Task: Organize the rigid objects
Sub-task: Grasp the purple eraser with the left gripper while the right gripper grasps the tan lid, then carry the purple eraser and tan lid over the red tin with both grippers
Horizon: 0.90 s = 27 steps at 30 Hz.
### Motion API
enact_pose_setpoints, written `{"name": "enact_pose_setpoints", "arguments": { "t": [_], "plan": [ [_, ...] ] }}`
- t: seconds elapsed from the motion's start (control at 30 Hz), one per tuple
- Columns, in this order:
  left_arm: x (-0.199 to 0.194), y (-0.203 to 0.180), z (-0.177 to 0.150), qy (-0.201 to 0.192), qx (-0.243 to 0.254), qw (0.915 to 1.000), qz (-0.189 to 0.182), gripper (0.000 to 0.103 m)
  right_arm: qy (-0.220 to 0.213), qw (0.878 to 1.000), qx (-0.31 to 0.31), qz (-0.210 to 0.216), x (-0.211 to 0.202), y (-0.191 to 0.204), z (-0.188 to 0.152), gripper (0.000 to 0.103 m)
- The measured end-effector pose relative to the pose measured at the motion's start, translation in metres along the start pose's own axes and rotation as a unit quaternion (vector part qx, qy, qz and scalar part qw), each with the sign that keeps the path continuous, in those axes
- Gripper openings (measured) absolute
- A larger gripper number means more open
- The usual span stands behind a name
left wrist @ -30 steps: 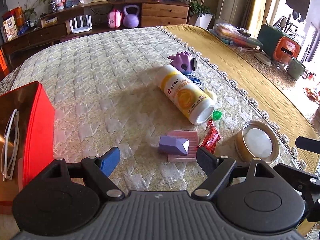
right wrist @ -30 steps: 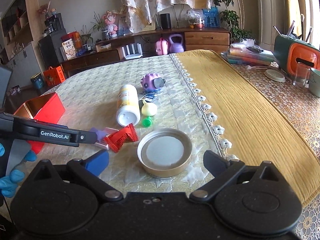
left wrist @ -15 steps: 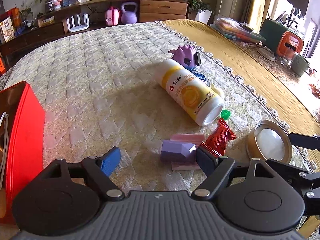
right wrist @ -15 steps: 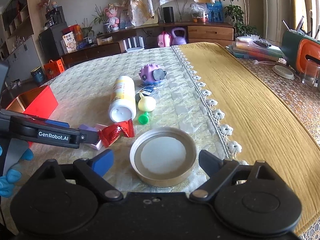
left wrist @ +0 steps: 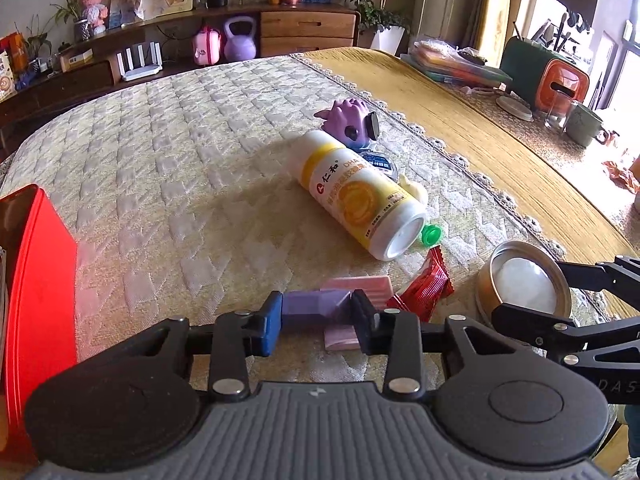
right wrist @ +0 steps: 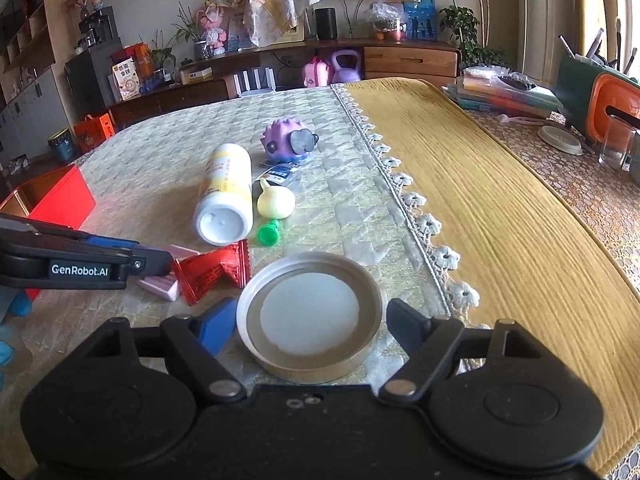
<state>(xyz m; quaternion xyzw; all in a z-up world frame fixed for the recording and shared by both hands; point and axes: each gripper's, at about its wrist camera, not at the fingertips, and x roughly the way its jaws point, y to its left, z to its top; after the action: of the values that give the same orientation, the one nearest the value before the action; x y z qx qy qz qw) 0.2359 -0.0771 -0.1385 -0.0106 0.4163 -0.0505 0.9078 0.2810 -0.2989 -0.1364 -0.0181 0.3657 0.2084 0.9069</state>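
My left gripper is closing, and its pads press both sides of a small purple block that lies on a pink ridged piece. From the right wrist view the left gripper shows side-on, hiding the block. A round metal lid lies flat between the fingers of my right gripper, whose jaws are closing. The blue pad is close to the lid's left rim and a small gap remains at the black finger. In the left wrist view the lid sits at the right.
A red wrapper lies between block and lid. Behind lie a white and yellow bottle, a green cap, a pale yellow squishy toy and a purple spiky toy. A red tin stands at the left.
The left jaws have come together from wide apart onto the purple block. The right gripper moved forward around the lid and its fingers narrowed.
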Motion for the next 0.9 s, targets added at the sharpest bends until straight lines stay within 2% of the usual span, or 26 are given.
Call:
{"name": "enact_pose_setpoints", "arguments": {
  "t": [0.47,0.9],
  "plan": [
    [-0.010,0.011,-0.002,0.014,-0.026,0.9995,0.006,0.036,-0.013,1.000,-0.003,-0.006,-0.017,0.012,0.003,0.077],
    [-0.066,0.032,-0.009,0.003,-0.053,0.9986,-0.003,0.036,-0.028,0.999,-0.011,0.020,-0.057,0.046,0.010,0.077]
  ]
}}
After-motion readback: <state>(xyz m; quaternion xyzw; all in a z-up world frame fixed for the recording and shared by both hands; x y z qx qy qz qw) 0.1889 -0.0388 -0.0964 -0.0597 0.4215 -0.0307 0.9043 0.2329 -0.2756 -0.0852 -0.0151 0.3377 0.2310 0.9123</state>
